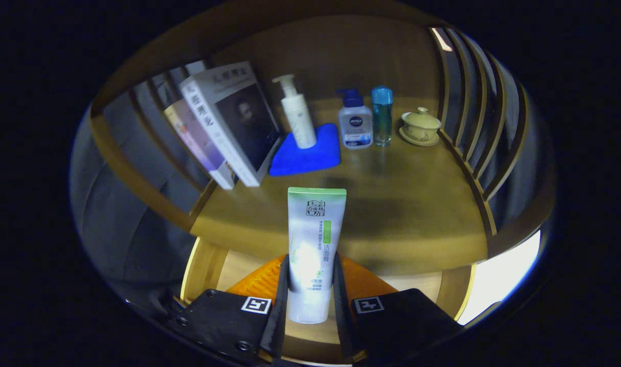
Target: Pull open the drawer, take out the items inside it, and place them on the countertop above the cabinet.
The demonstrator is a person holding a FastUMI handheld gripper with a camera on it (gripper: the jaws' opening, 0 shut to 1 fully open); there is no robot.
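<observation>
My gripper (310, 298) is shut on a white tube with a green end (314, 239), which stands upright between the two fingers, cap end down. The tube hangs above the open wooden drawer (203, 265), just in front of the countertop's near edge. The wooden countertop (392, 204) stretches out beyond the tube. An orange thing (257, 280) lies in the drawer behind the fingers, partly hidden by them.
On the countertop stand leaning books (229, 122) at the left, a white pump bottle (298, 114) on a blue cloth (305, 153), a white bottle with a blue pump (355, 122), a blue-capped clear bottle (382, 114) and a lidded cup on a saucer (420, 126). Slatted wooden rails (473, 112) line both sides.
</observation>
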